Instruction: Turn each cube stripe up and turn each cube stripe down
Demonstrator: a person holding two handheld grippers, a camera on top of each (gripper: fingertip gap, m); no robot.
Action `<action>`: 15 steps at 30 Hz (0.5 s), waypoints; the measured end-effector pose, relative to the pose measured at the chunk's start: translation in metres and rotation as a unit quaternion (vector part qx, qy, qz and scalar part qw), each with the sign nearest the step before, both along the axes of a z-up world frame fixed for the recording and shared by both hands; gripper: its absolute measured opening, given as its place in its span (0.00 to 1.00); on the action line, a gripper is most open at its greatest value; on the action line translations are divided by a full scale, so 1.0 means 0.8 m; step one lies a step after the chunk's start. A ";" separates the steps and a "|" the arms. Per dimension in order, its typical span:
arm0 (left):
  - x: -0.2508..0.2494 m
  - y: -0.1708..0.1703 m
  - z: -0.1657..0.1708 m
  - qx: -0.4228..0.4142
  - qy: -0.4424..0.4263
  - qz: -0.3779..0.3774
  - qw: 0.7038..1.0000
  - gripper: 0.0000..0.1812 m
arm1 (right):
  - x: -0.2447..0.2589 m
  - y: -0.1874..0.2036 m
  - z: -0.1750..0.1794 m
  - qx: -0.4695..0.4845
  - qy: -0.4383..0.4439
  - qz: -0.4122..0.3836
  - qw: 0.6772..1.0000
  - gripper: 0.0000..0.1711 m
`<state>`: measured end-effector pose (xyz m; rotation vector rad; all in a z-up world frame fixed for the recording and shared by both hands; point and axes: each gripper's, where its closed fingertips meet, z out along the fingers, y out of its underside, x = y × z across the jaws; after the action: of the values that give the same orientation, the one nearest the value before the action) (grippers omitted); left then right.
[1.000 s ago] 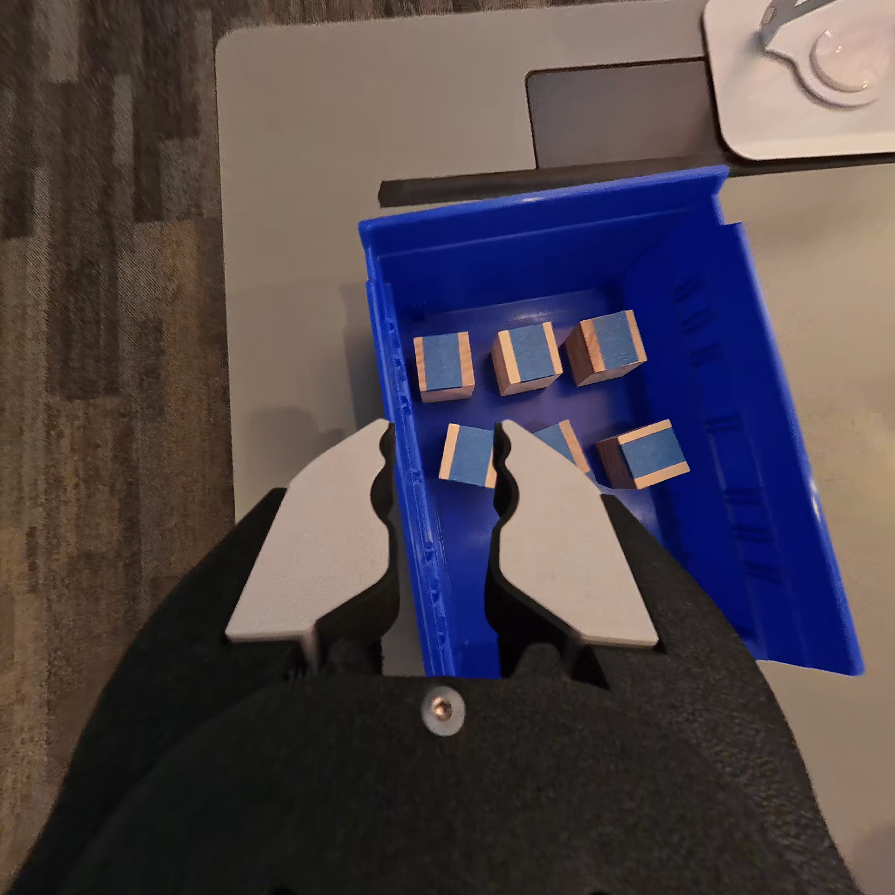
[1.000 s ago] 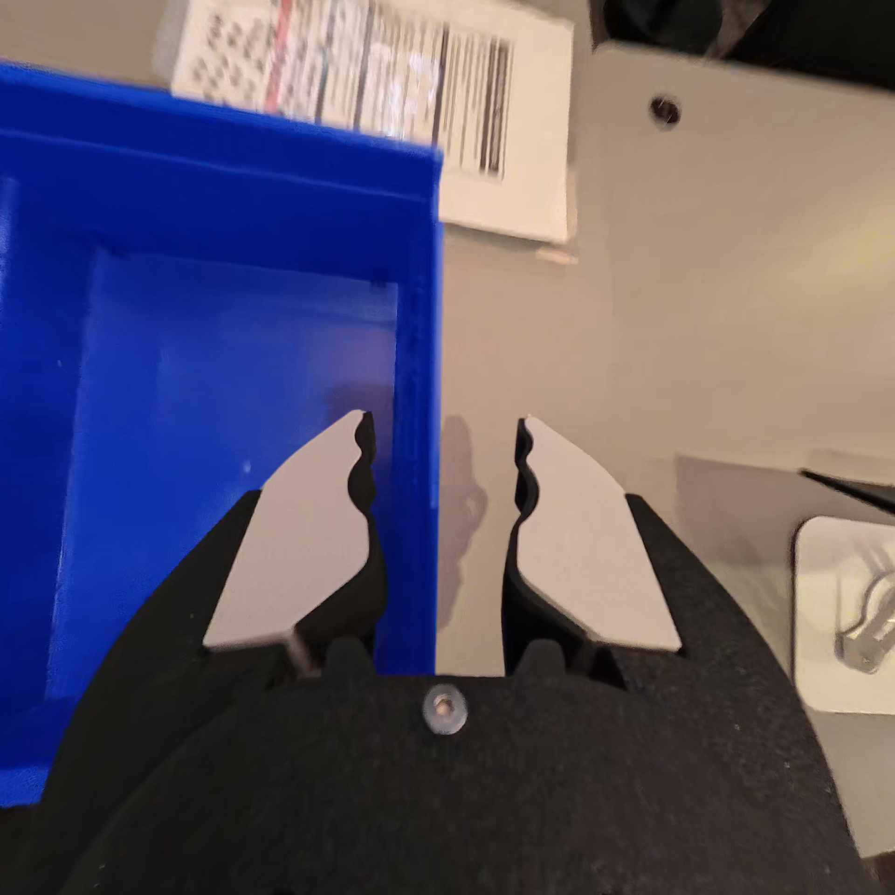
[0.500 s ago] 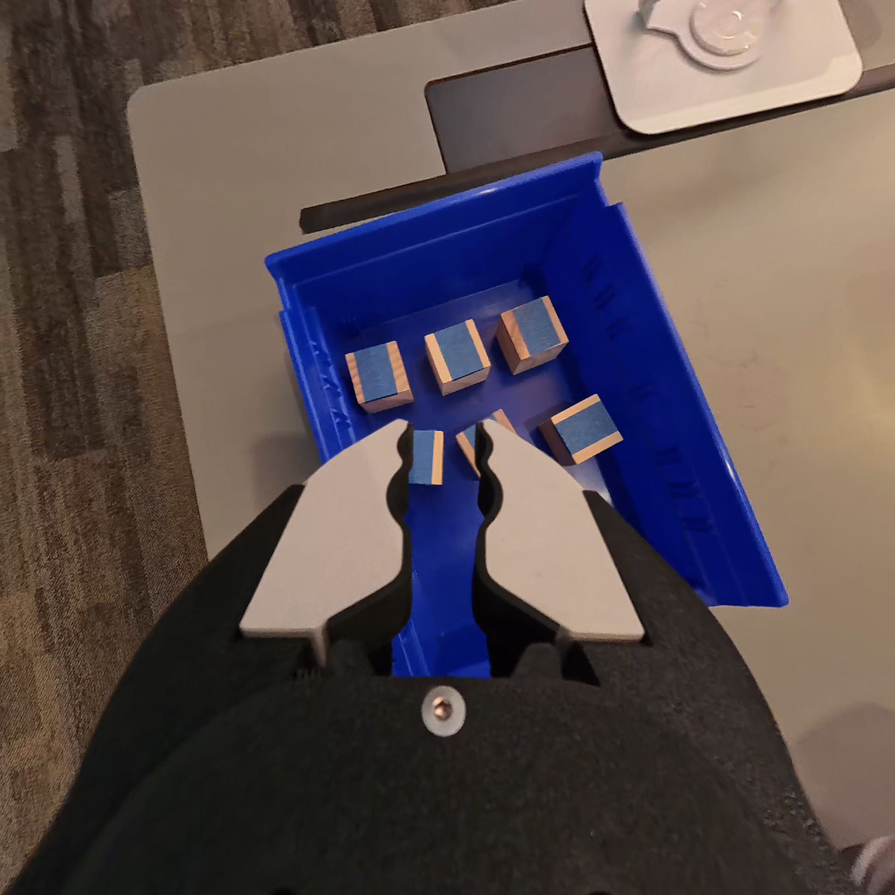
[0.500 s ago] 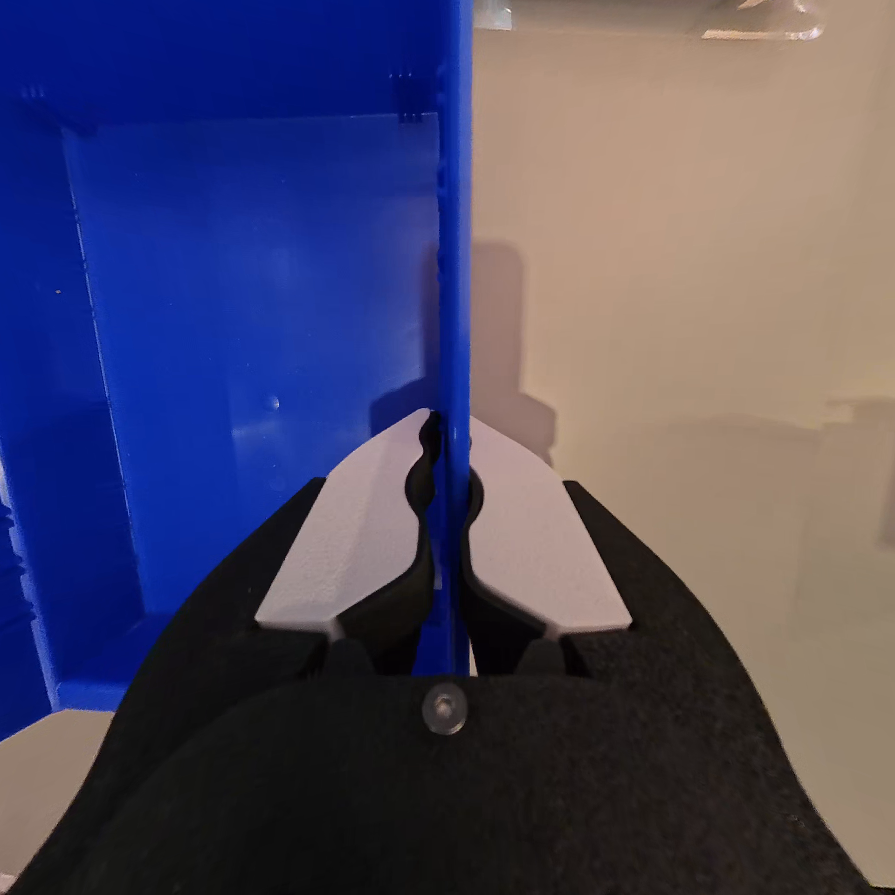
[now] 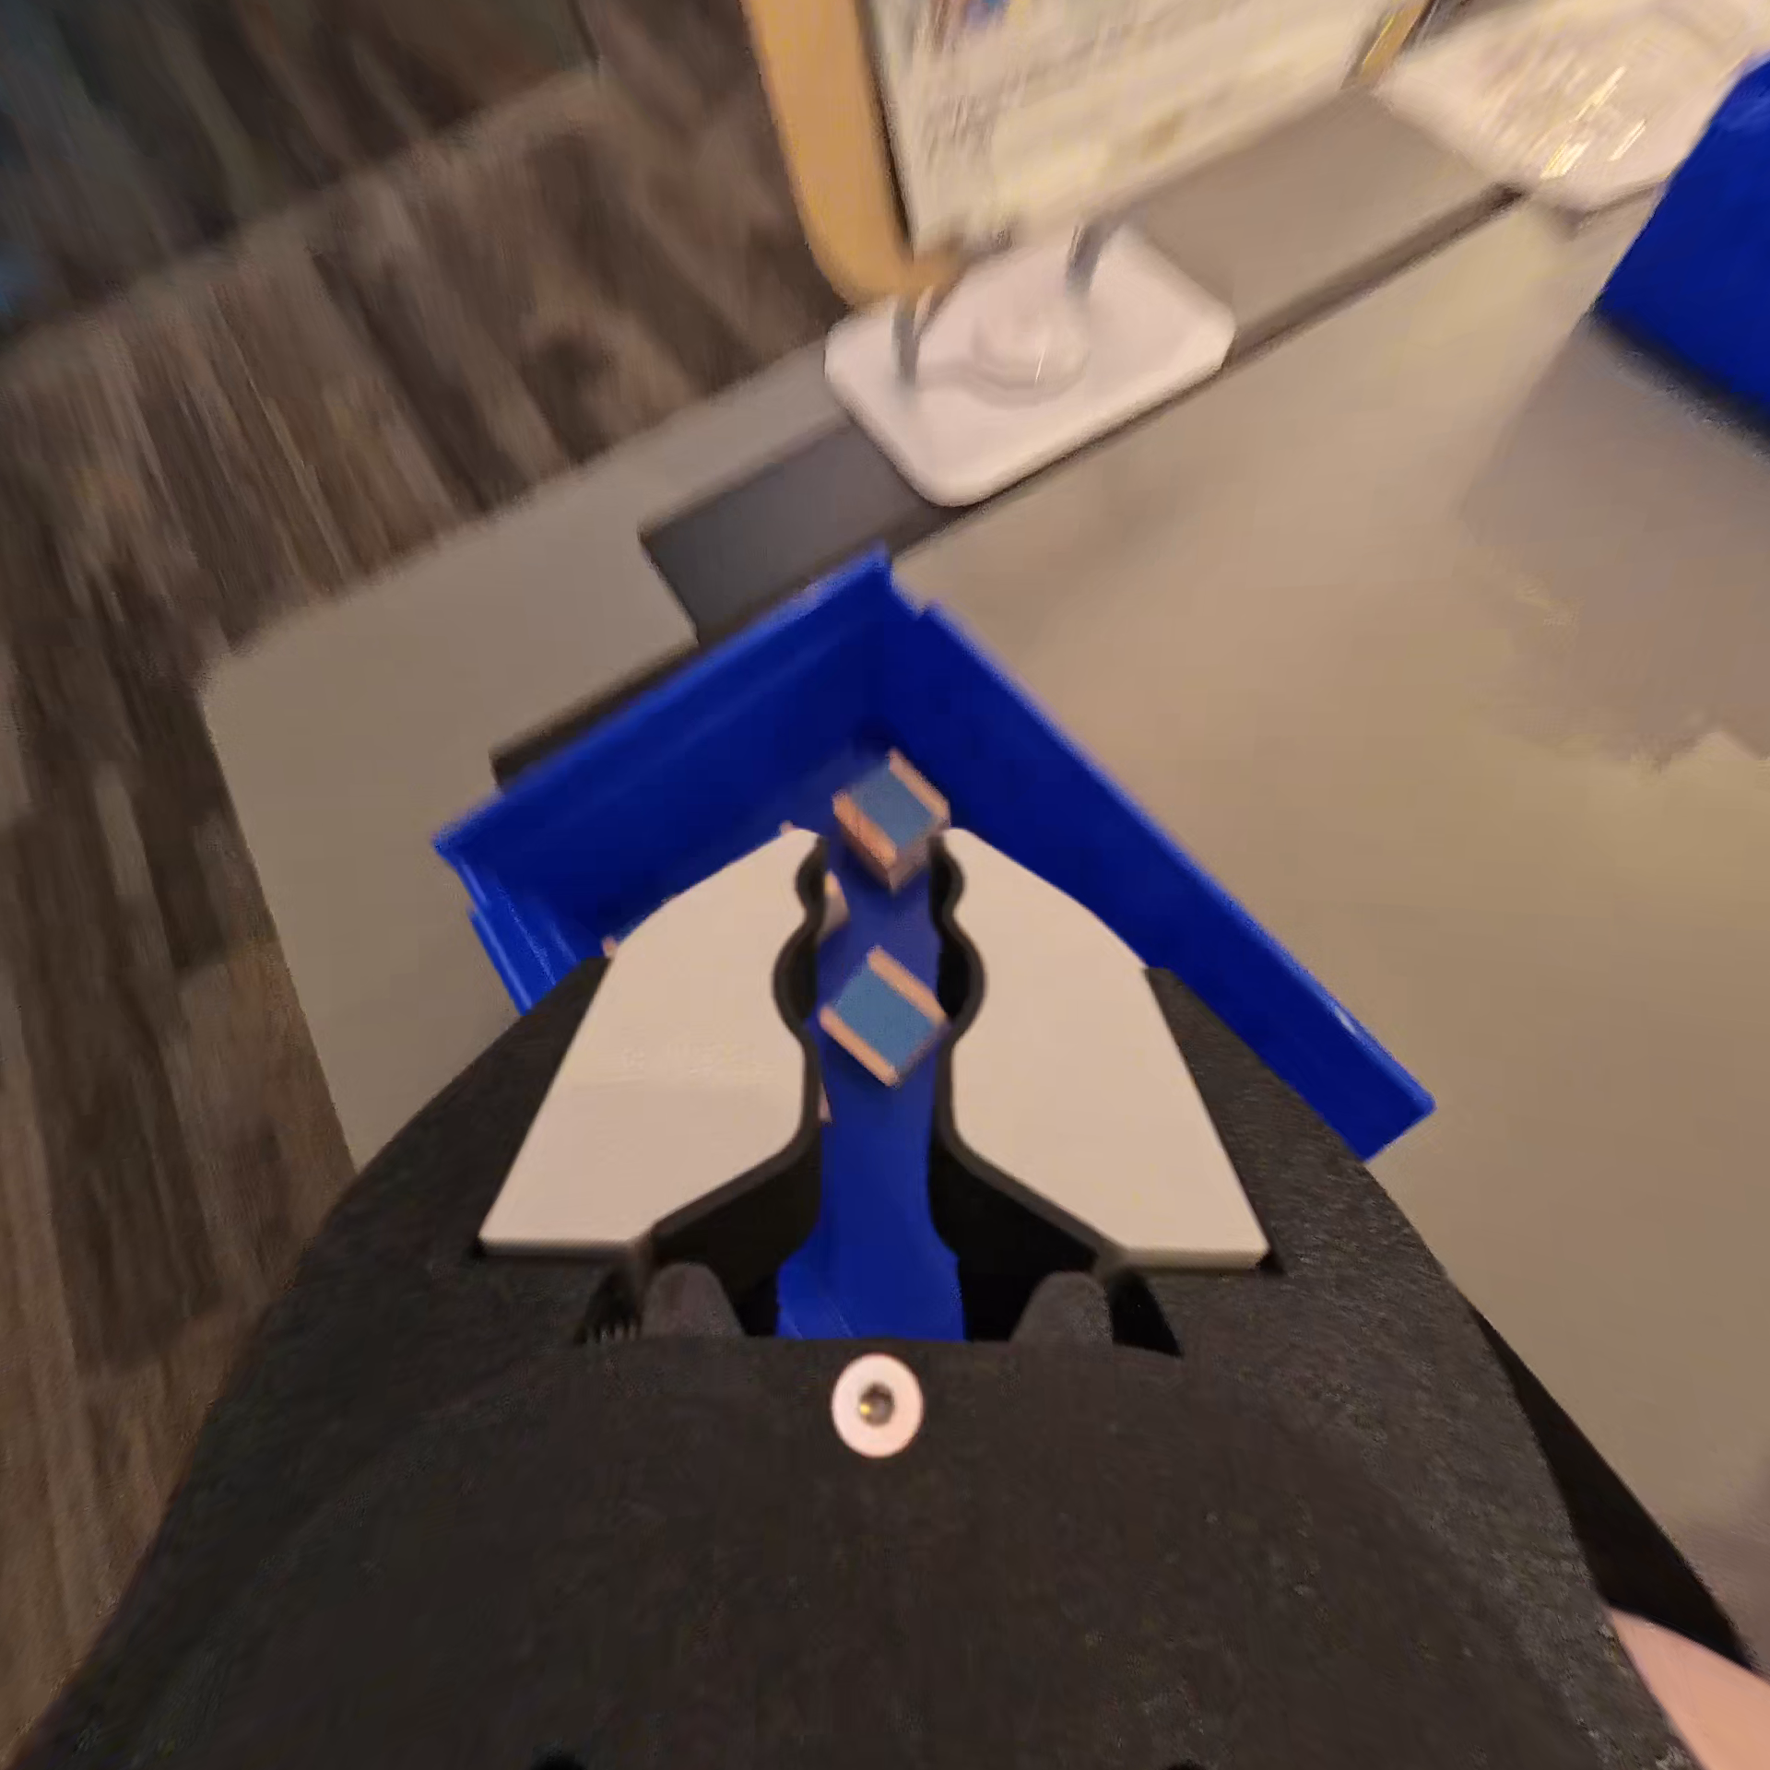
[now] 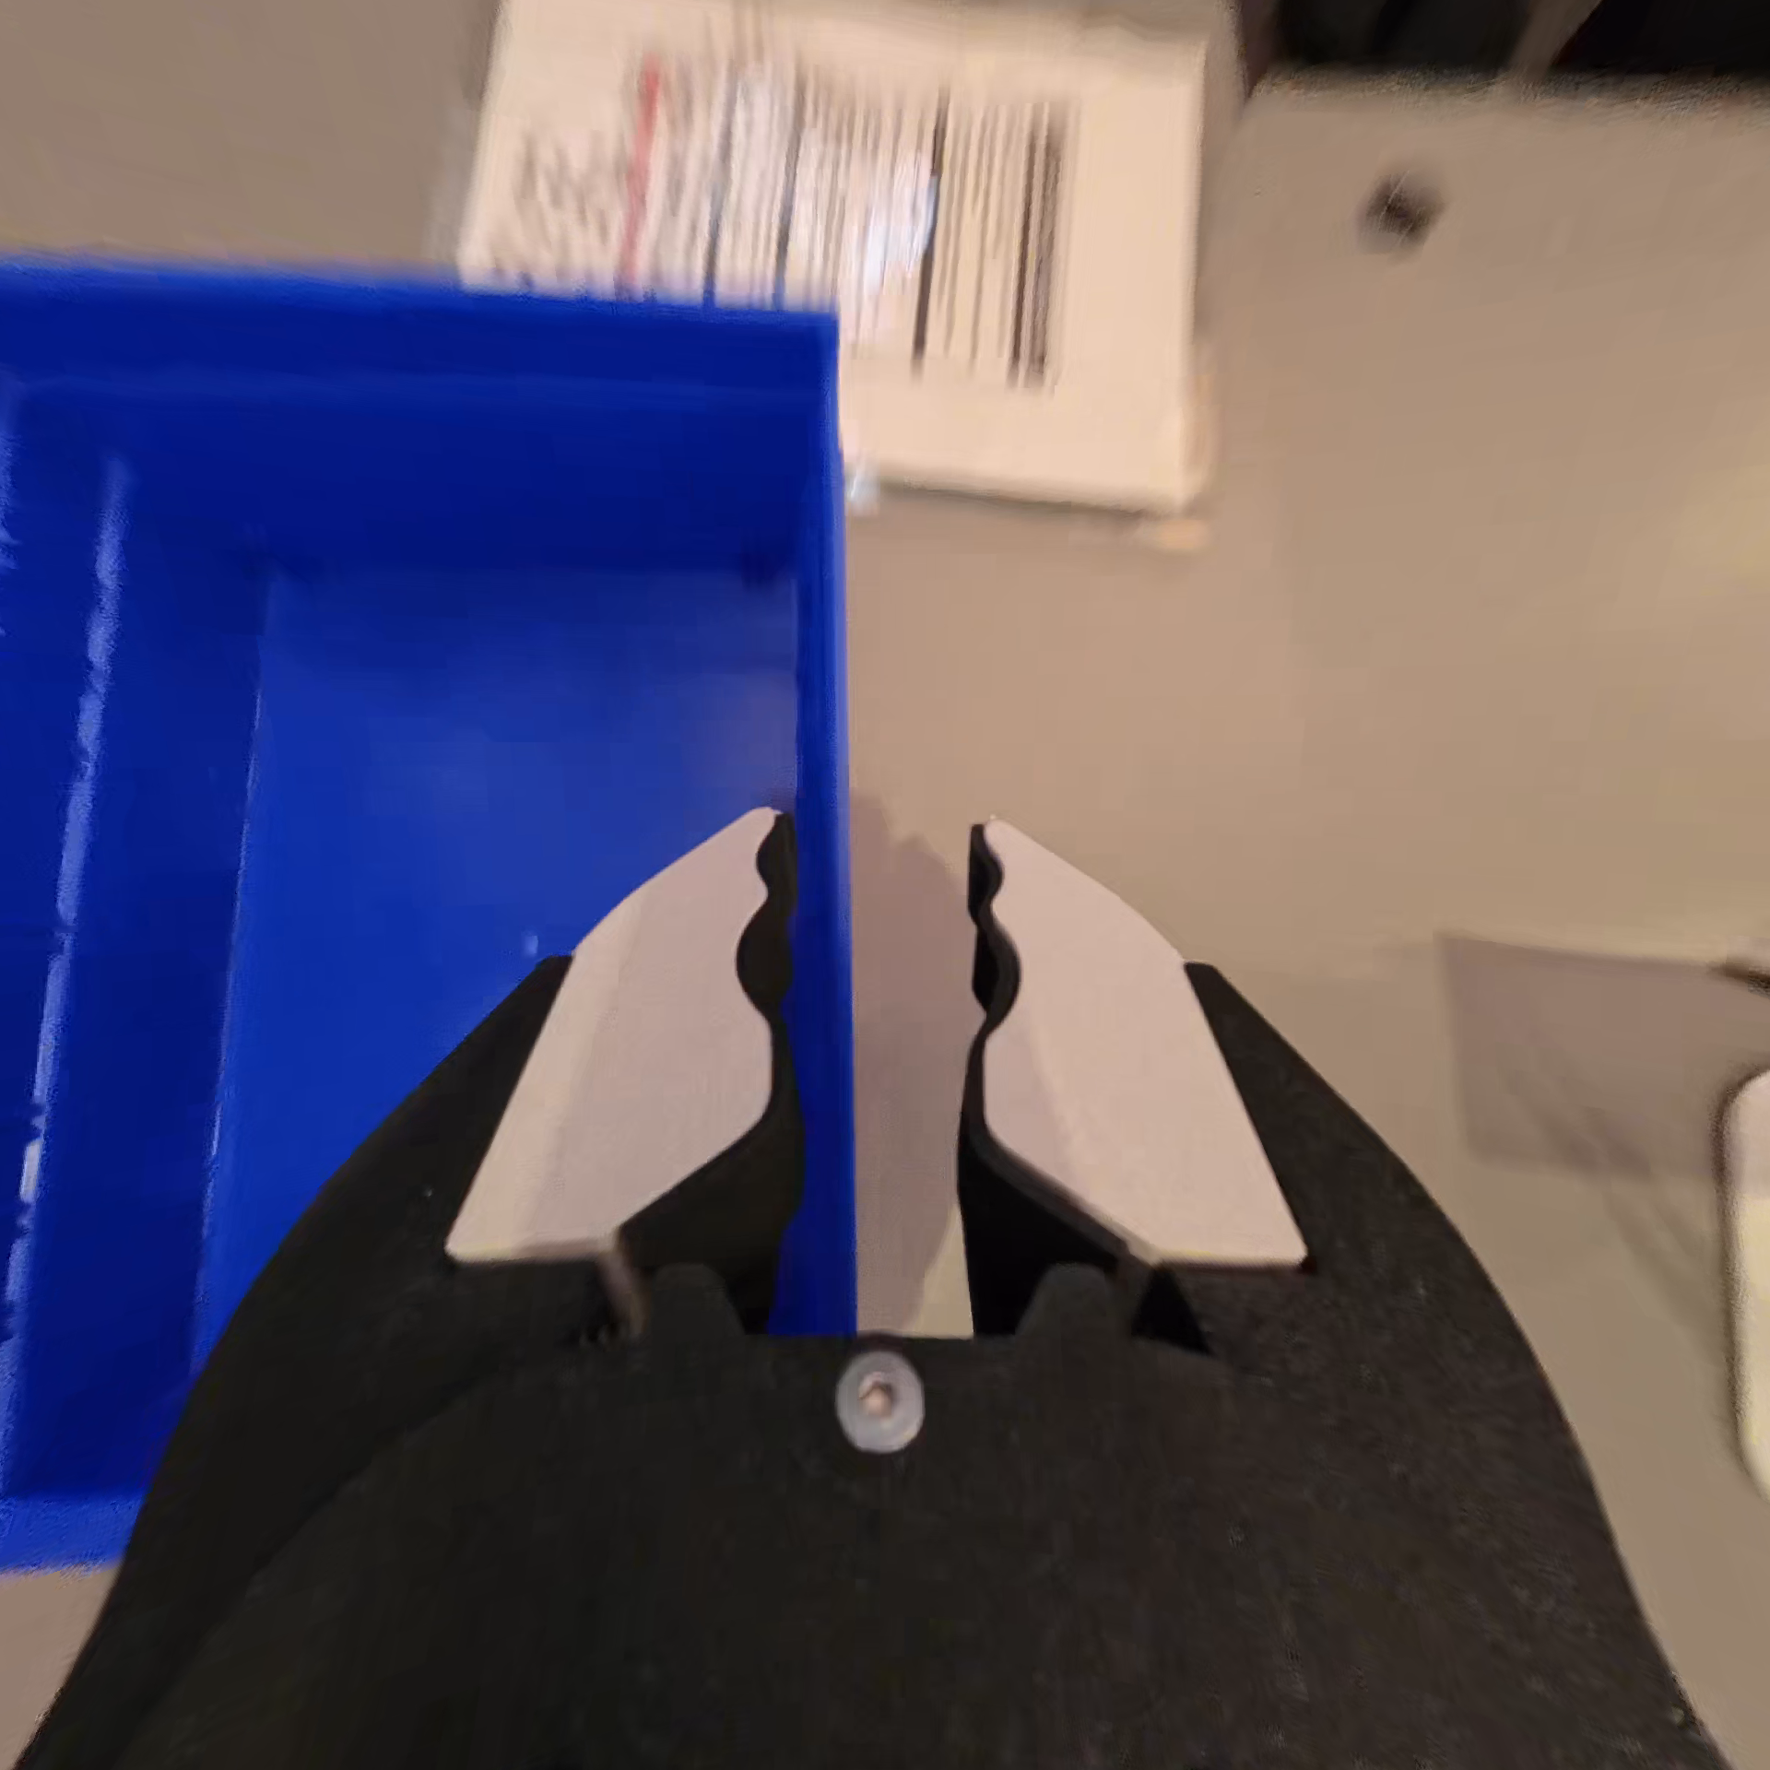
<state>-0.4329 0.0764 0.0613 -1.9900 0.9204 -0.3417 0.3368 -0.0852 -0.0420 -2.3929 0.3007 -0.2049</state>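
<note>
In the left wrist view a blue bin [image 5: 670, 795] on a grey table holds wooden cubes with blue stripes. My left gripper [image 5: 879, 848] hovers over it, its jaws a narrow gap apart. One cube [image 5: 881, 1025], stripe up, lies on the bin floor and shows between my fingers. A second cube [image 5: 889, 826], stripe up, lies at my fingertips in the bin's far corner. The fingers hide the other cubes. In the right wrist view my right gripper [image 6: 881, 824] is open astride the right wall of an empty blue bin [image 6: 824, 670]. Its left finger [image 6: 651, 1034] is inside and its right finger outside.
A white stand base [image 5: 1030, 383] and a dark strip [image 5: 766, 555] lie beyond the cube bin. The other blue bin [image 5: 1705, 259] shows at the far right. A printed white sheet [image 6: 833, 259] lies behind the empty bin. Carpet floor lies left of the table edge.
My right gripper, shut on the empty bin's wall half a second ago, has opened. My left gripper has swung right and tilted up over the cube bin, and the view is blurred.
</note>
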 end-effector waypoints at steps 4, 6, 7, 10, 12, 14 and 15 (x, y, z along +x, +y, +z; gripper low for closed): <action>0.011 -0.028 0.038 0.161 -0.009 -0.066 0.985 0.22 | -0.035 0.021 0.104 0.208 -0.085 0.076 0.971 0.29; 0.012 -0.031 0.026 0.213 0.045 -0.082 0.972 0.18 | -0.062 0.027 0.135 0.288 -0.090 0.113 0.947 0.37; 0.014 -0.031 0.011 0.213 0.080 -0.094 0.969 0.16 | -0.075 0.030 0.143 0.313 -0.089 0.132 0.936 0.41; 0.015 -0.030 -0.038 0.138 0.154 -0.115 0.972 0.16 | -0.104 0.038 0.145 0.325 -0.051 0.179 0.927 0.41; 0.027 -0.034 -0.068 0.074 0.165 -0.146 0.973 0.19 | -0.115 0.042 0.134 0.302 -0.030 0.198 0.932 0.40; 0.039 -0.034 -0.092 0.034 0.178 -0.169 0.969 0.21 | -0.117 0.046 0.123 0.279 -0.036 0.206 0.937 0.41; 0.045 -0.035 -0.104 0.017 0.188 -0.181 0.965 0.22 | -0.117 0.047 0.118 0.268 -0.042 0.208 0.940 0.41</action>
<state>-0.3970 0.0482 -0.0217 -1.8835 1.5290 -0.1460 0.2429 -0.0472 0.0521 -1.8442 -0.1788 -0.0202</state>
